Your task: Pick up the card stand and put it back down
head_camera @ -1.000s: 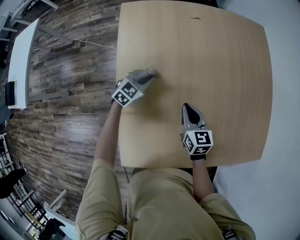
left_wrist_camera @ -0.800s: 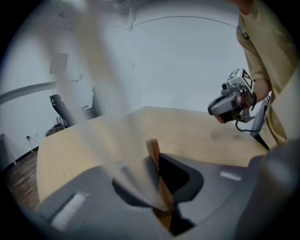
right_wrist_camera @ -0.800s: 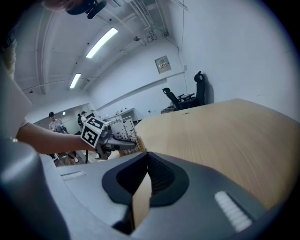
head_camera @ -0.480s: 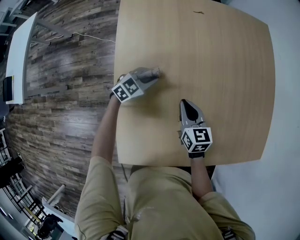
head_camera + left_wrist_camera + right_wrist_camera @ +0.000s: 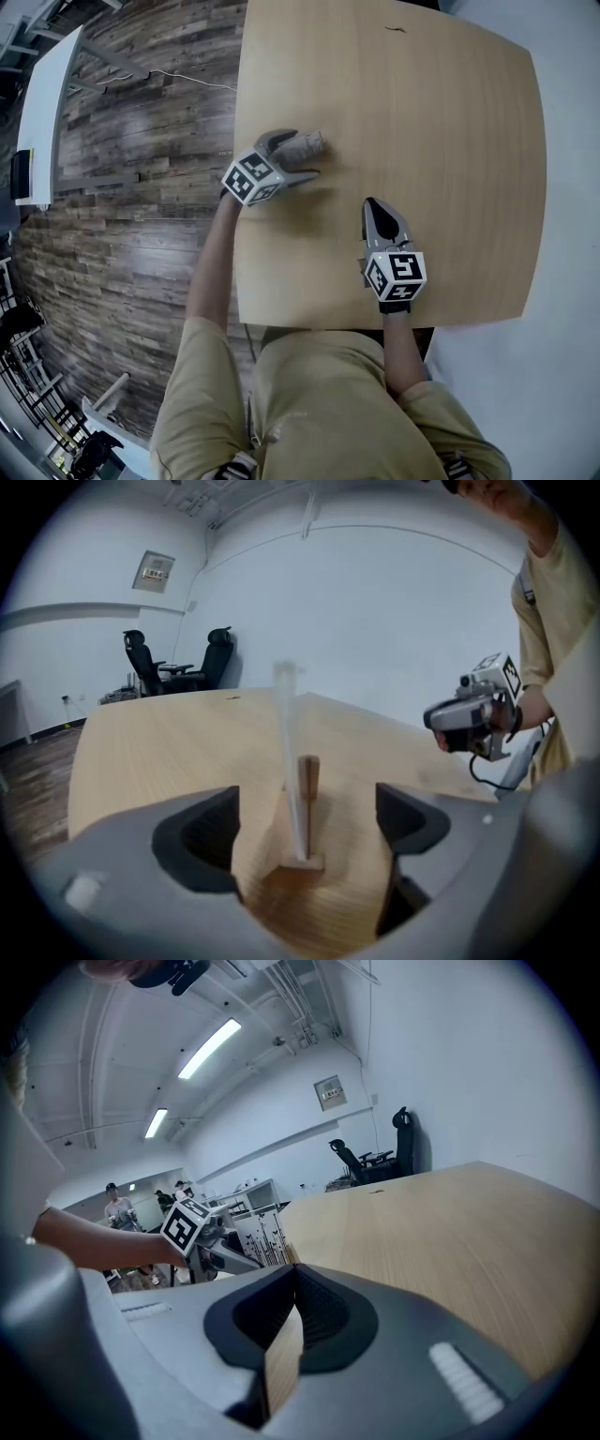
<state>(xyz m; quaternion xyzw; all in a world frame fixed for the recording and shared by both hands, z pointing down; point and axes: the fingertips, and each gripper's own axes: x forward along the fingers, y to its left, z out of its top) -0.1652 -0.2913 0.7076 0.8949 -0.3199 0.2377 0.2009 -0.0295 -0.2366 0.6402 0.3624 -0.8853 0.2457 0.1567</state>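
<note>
The card stand point(image 5: 313, 142), a clear upright sheet in a small wooden base point(image 5: 302, 810), stands on the wooden table point(image 5: 441, 141) near its left edge. My left gripper point(image 5: 298, 156) straddles it, and its jaws are opening. In the left gripper view both dark pads point(image 5: 208, 829) sit apart from the sheet, with gaps on either side. My right gripper point(image 5: 375, 208) rests low over the table's near middle, pointing away from me. Its jaws point(image 5: 291, 1283) are shut with nothing in them. It also shows at the right of the left gripper view point(image 5: 469, 719).
Dark plank floor point(image 5: 131, 216) lies left of the table, with a white desk point(image 5: 42, 103) and a thin cable point(image 5: 178, 82) on it. A small dark mark point(image 5: 397, 28) sits at the table's far end. Two office chairs point(image 5: 178, 663) stand beyond the table.
My left gripper's jaws, shut on the card stand before, now stand wide apart around it. The stand rests on the table. My right gripper has barely moved.
</note>
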